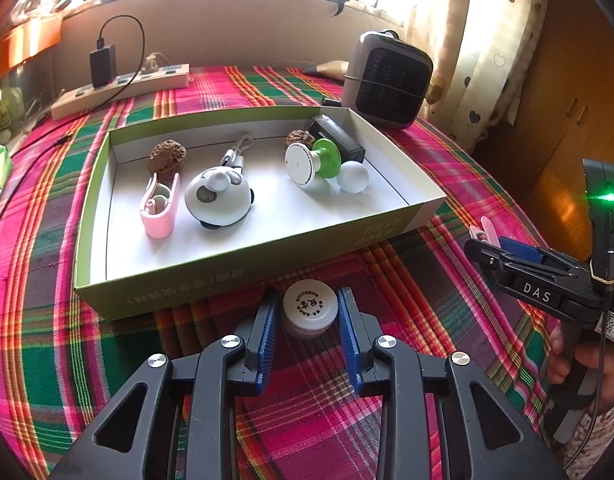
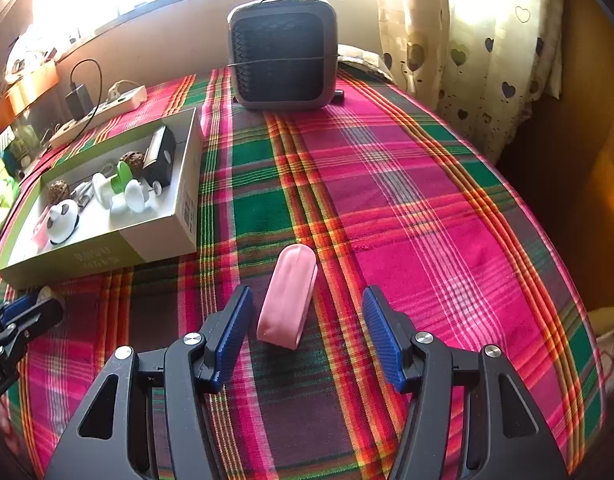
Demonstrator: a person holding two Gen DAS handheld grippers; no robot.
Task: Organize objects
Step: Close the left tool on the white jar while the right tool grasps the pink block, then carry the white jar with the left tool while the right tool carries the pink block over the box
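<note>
A small white round jar [image 1: 309,313] stands on the plaid cloth just in front of the green cardboard box [image 1: 235,272]. My left gripper [image 1: 309,312] has its blue pads on both sides of the jar; whether they touch it is unclear. The box holds a pink clip [image 1: 159,208], a panda-shaped gadget [image 1: 219,199], a walnut [image 1: 167,154], a green-and-white spool [image 1: 311,162] and a black item [image 1: 337,136]. In the right wrist view a pink case [image 2: 287,298] lies on the cloth between the open fingers of my right gripper [image 2: 307,300], untouched. The box [image 2: 163,236] lies left.
A grey fan heater [image 2: 283,54] stands at the back of the table. A power strip with a charger [image 1: 119,86] lies at the back left. A curtain [image 2: 467,40] hangs at the right. The table edge curves off on the right side.
</note>
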